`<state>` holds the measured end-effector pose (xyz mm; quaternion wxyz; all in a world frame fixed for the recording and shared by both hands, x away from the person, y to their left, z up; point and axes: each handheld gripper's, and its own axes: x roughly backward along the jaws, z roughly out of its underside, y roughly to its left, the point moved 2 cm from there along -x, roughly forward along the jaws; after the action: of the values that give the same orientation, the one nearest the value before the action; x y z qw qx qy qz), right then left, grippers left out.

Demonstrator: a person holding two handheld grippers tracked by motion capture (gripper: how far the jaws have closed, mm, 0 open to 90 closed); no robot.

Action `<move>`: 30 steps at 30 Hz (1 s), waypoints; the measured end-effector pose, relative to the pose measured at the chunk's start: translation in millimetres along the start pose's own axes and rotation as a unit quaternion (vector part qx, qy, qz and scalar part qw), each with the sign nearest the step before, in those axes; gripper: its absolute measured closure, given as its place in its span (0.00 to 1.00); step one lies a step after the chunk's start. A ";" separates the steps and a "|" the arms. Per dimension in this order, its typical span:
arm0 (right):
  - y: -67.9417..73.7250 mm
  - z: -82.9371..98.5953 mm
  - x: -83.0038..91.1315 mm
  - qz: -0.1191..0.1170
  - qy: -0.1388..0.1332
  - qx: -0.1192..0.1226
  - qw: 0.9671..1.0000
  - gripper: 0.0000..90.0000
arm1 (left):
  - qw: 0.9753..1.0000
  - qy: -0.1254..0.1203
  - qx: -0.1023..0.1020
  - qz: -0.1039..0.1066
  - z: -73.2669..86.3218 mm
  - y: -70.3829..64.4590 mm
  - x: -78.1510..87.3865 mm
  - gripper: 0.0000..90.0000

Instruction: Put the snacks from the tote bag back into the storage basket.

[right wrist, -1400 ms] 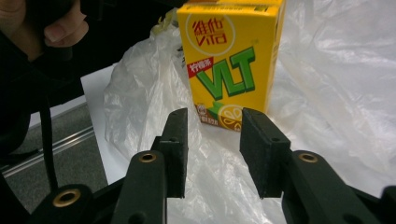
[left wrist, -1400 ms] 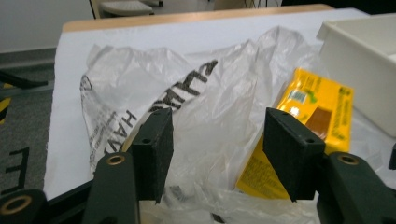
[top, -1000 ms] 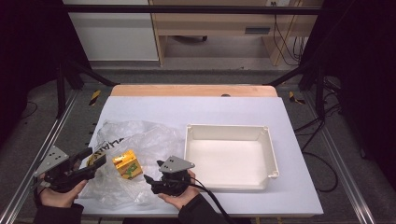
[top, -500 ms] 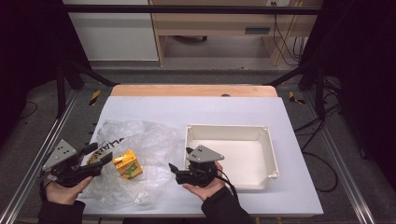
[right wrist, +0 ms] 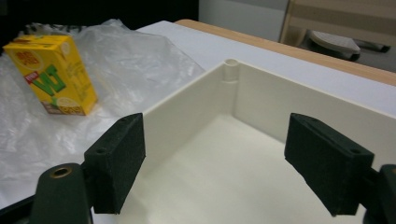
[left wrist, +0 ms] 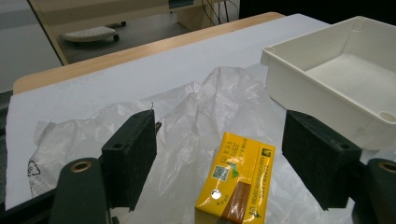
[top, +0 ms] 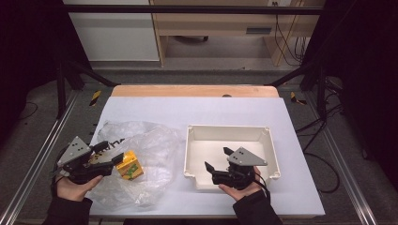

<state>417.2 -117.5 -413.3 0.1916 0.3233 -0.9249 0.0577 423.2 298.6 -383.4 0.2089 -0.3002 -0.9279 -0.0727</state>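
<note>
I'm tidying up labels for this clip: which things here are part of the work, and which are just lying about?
In the work:
yellow drink carton
crumpled clear plastic bag
white rectangular plastic tray
left gripper, open
right gripper, open

Lying about:
wooden cabinet on the floor behind the table
black cables

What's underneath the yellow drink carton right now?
The yellow drink carton stands on the crumpled clear plastic bag, spread over the white table cover. Whatever lies beneath the carton's base is hidden.
</note>
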 end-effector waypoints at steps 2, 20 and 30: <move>-7.9 3.5 5.8 0.011 0.002 -0.006 1.000 0.22 | 1.000 0.005 -0.005 0.002 0.1 -0.8 -2.3 0.28; -47.8 24.6 36.8 0.061 0.020 -0.027 0.998 0.21 | 0.998 0.061 -0.026 0.017 19.6 -5.6 -22.2 0.27; -57.6 31.6 45.5 0.075 0.024 -0.032 0.996 0.20 | 0.995 0.088 -0.037 0.021 28.7 -6.3 -31.3 0.36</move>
<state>410.3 -196.2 -425.6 0.2189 0.2453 -0.9431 0.0498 432.5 284.5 -422.8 0.2801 -0.3196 -0.8959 -0.1291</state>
